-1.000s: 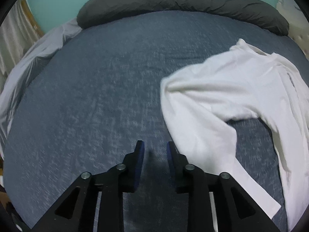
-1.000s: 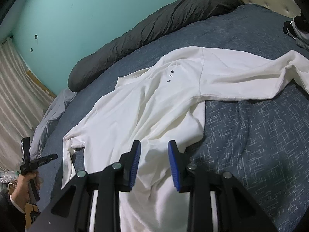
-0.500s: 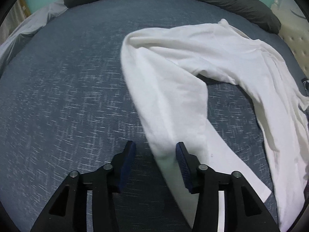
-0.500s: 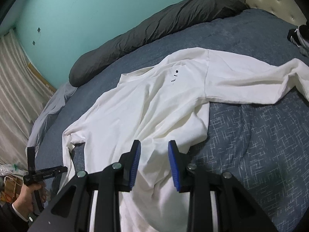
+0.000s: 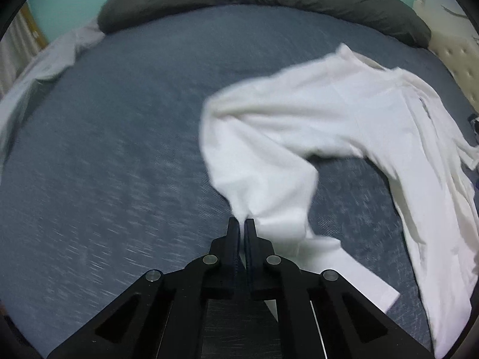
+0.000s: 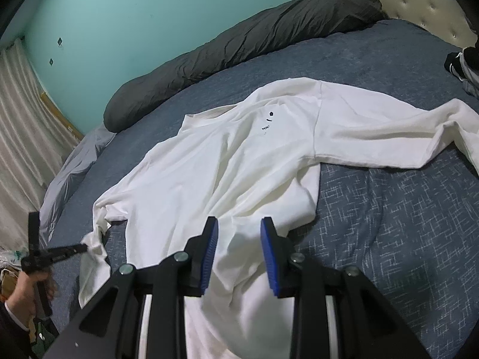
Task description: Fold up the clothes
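Blue bedspread (image 6: 389,239), teal wall behind. White long-sleeve shirt (image 6: 227,173) lies spread on it. Left gripper (image 5: 242,224) pinches the sleeve (image 5: 263,185), probably near the cuff; view blurred. Right gripper (image 6: 238,236) hovers spread over the hem. Risk: thin pinch slips if tugged.

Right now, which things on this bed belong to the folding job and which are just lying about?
Part of the job:
white long-sleeve shirt
left gripper, jaws shut on its sleeve
right gripper, jaws open

Lying about:
dark grey bolster pillow
light grey sheet
black-and-white garment
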A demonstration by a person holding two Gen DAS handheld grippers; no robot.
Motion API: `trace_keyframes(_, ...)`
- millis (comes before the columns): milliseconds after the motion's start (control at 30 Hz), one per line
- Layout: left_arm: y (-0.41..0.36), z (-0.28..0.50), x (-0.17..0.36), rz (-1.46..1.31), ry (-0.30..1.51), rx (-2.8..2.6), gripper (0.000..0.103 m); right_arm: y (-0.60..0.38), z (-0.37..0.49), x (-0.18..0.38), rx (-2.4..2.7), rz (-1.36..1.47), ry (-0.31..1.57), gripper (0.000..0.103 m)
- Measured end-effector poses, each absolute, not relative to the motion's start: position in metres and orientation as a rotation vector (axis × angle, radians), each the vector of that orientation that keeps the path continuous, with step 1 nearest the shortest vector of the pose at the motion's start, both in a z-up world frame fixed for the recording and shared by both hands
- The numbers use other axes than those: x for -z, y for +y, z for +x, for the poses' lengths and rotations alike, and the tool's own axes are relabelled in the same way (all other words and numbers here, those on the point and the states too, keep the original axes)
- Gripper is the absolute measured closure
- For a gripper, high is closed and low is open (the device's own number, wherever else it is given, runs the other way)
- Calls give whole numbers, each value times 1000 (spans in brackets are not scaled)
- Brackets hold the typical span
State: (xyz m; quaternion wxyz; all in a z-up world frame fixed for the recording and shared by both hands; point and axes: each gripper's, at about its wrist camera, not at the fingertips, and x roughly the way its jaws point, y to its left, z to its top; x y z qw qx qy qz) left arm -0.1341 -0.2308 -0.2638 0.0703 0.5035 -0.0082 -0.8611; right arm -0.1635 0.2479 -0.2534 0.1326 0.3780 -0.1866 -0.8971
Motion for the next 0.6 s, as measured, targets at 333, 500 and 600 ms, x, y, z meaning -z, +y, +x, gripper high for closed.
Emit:
trace_keyframes(333, -241, -149, 228, 1398, -270, 2542, 99, 250, -164, 254, 2600, 1099, -540, 74)
trace_keyframes(500, -194, -150, 261, 1534, -212, 2632, 99, 250, -164, 254, 2598, 1100, -540, 74)
trace_keyframes(600, -168, -147, 276, 1625, -148, 2665, 99, 250, -163, 254, 2598, 1098, -546, 74)
